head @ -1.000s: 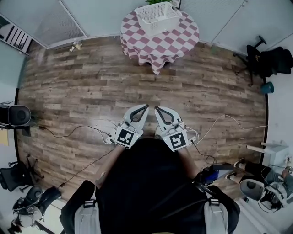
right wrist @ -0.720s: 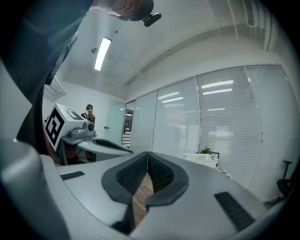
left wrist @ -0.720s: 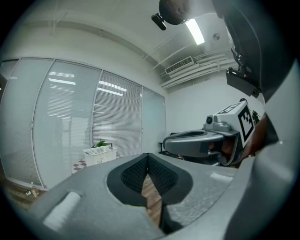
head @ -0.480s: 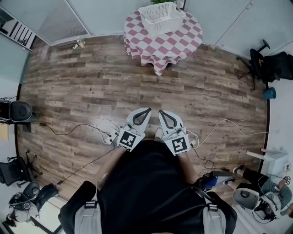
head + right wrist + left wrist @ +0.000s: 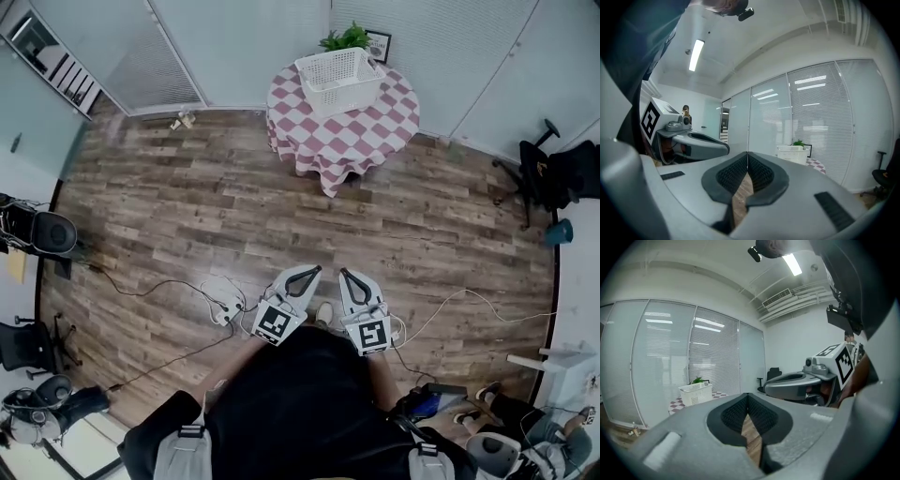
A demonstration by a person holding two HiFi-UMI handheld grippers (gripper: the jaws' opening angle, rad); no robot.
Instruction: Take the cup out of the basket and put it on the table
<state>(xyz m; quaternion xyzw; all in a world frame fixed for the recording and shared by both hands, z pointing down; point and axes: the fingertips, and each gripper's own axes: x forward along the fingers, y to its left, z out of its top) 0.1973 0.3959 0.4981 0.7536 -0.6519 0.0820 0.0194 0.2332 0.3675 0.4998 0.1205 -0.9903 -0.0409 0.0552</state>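
Observation:
A white lattice basket [image 5: 338, 80] stands on a round table with a red-and-white checked cloth [image 5: 361, 131] at the far side of the room. No cup shows from here. The basket also shows small in the left gripper view [image 5: 695, 393] and the right gripper view [image 5: 792, 153]. My left gripper [image 5: 310, 271] and right gripper [image 5: 348, 275] are held side by side in front of the person's body, far from the table. Both are shut with nothing between the pads.
A green plant [image 5: 345, 39] and a small frame stand behind the basket. Cables [image 5: 178, 286] trail over the wooden floor near the person's feet. Office chairs [image 5: 553, 169] stand at the right and left edges. Glass partition walls with blinds line the far side.
The table and basket now sit lower and further right in the head view, with more far wall showing. Both grippers have sunk lower in the frame, still side by side and shut.

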